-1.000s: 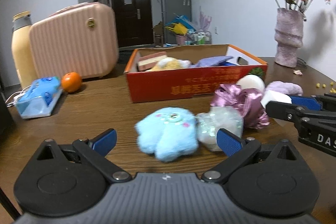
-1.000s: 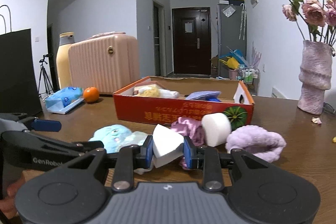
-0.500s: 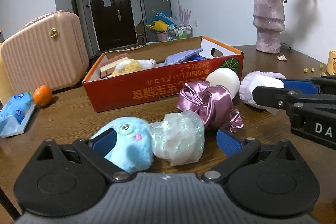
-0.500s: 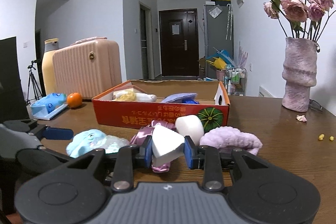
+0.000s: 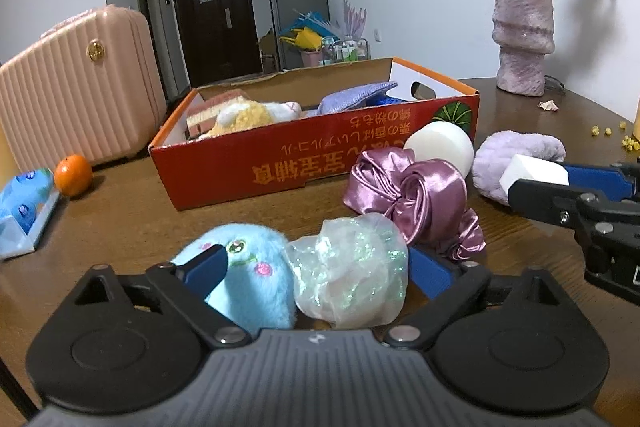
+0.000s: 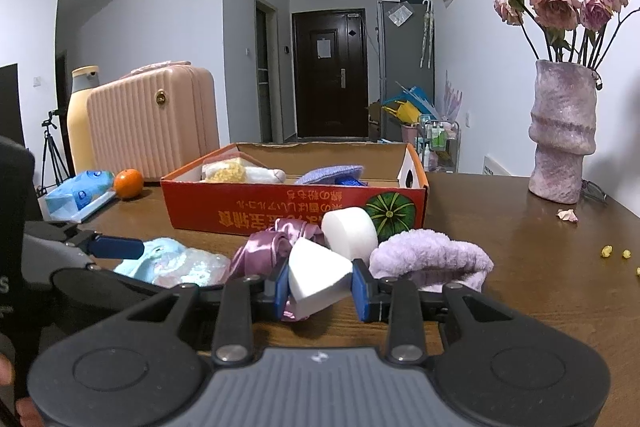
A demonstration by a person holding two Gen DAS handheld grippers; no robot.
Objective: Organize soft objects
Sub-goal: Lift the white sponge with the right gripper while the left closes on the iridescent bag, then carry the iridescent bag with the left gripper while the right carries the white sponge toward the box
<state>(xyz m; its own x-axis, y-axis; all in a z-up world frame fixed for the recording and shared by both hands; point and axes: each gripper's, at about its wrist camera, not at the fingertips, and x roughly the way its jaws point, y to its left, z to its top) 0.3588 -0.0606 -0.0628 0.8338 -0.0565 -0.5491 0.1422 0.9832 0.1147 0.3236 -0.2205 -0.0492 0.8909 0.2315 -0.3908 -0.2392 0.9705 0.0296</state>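
Note:
My left gripper (image 5: 316,267) is open, its jaws around a blue plush toy (image 5: 244,267) and an iridescent crinkly pouch (image 5: 352,271) on the wooden table (image 5: 120,227). My right gripper (image 6: 320,285) is shut on a white wedge sponge (image 6: 316,277), held just above the table; it also shows in the left wrist view (image 5: 532,169). A purple satin scrunchie (image 5: 412,195), a white round sponge (image 5: 440,147) and a lilac fuzzy band (image 5: 516,155) lie in front of the red cardboard box (image 5: 320,155), which holds several soft items.
A pink suitcase (image 5: 76,91), an orange (image 5: 73,169) and a blue wipes pack (image 5: 24,203) stand at the left. A purple vase (image 5: 522,35) with dried roses stands at the back right. Small yellow bits (image 5: 608,135) lie at the right edge.
My left gripper has moved forward and right, so the blue plush and the pouch now sit between its jaws. My right gripper keeps hold of the white wedge and has risen slightly.

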